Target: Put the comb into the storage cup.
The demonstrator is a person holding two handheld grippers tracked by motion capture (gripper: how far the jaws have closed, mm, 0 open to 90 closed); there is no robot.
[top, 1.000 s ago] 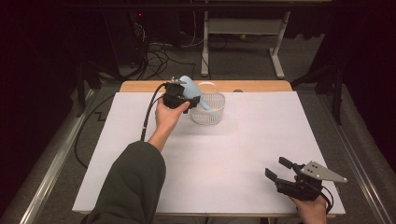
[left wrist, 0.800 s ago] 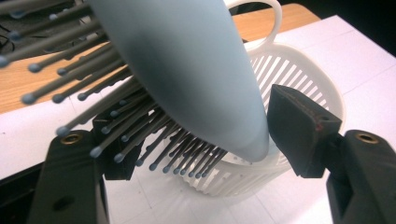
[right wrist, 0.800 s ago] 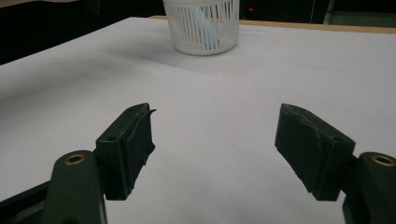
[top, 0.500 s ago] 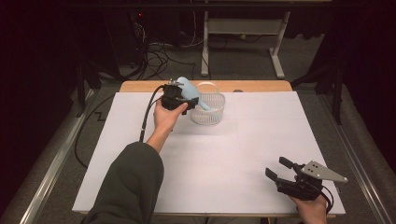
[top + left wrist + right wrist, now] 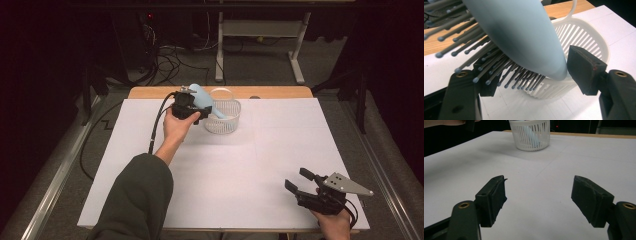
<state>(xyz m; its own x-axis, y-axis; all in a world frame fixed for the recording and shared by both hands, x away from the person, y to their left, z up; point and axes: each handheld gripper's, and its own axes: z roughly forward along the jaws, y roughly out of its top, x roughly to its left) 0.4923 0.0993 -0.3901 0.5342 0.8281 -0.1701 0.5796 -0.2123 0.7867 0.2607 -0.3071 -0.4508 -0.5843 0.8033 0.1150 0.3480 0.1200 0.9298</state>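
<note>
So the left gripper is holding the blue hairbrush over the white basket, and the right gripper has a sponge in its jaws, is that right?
Not quite. The right gripper holds nothing: the right gripper view shows its jaws open over bare table. The rest stands: the left gripper holds the blue hairbrush over the white basket.

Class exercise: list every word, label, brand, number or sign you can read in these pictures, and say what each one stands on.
None can be read: the light blue hairbrush, the white basket, the white table cover and both grippers bear no legible text.
</note>
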